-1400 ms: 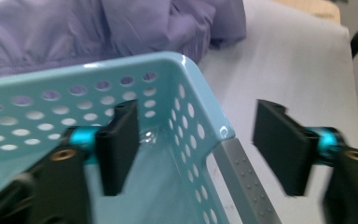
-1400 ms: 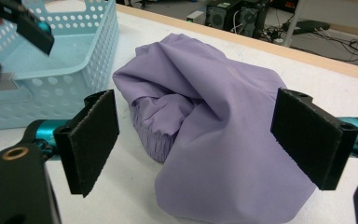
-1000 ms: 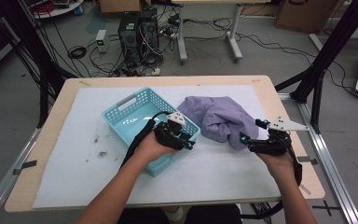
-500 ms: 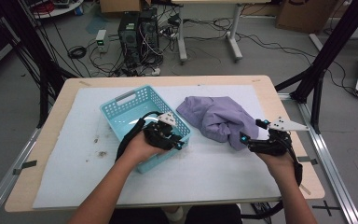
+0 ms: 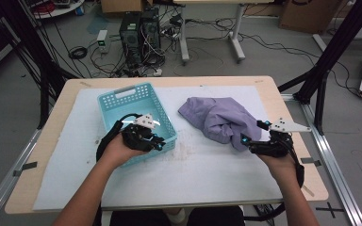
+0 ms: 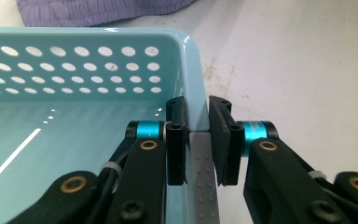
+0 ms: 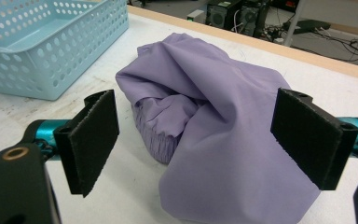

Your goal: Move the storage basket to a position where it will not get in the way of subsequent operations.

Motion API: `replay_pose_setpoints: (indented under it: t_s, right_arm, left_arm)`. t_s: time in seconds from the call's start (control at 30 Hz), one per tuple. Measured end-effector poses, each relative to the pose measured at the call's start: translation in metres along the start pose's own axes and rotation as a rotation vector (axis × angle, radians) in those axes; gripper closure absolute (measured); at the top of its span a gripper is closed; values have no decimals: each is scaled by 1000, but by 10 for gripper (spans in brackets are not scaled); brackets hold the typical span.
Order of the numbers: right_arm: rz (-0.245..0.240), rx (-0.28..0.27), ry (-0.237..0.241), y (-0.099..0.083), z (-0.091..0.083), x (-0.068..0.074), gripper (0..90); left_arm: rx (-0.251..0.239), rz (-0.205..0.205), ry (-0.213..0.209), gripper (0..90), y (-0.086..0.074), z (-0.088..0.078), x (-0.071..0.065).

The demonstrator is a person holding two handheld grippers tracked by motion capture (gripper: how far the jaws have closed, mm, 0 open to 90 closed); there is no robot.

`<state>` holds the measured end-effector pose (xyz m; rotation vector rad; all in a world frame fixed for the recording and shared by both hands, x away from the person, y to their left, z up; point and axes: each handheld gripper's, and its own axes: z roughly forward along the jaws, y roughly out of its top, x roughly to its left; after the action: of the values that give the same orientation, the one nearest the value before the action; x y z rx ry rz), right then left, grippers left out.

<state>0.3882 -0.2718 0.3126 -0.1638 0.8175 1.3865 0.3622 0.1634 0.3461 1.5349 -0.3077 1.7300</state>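
A light-blue perforated basket [image 5: 122, 92] sits left of centre on the white mat. My left gripper [image 5: 158, 143] grips its near right wall at the corner. In the left gripper view the jaws [image 6: 197, 135] straddle that wall [image 6: 193, 84], one pad inside and one outside. They have just been closing, and both pads now press on the wall. A crumpled purple cloth [image 5: 217, 117] lies right of centre. My right gripper [image 5: 253, 132] stands open at the cloth's near right end, its pads wide apart on either side of the cloth [image 7: 214, 116] without touching it.
The white mat [image 5: 193, 179] covers a wooden table [image 5: 311, 188]. The basket [image 7: 51, 56] lies a short gap left of the cloth. Computers and cables stand on the floor behind the table. A black frame post [image 5: 320, 70] rises at the right.
My left gripper has dragged the basket leftward across the mat, away from the cloth, and the basket has turned slightly. The right gripper and the cloth have stayed put.
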Motion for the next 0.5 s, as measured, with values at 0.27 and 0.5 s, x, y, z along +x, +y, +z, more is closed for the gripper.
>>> replay_pose_setpoints:
  t_s: [0.27,0.5]
  right_arm:
    - [-2,2,0,0,1,0,155]
    - [0,-3,-3,0,-1,-1,155]
  left_arm:
    - [-60,-26,17,487,14,7,-6]
    - [-35,-26,16,510,25,24,-5]
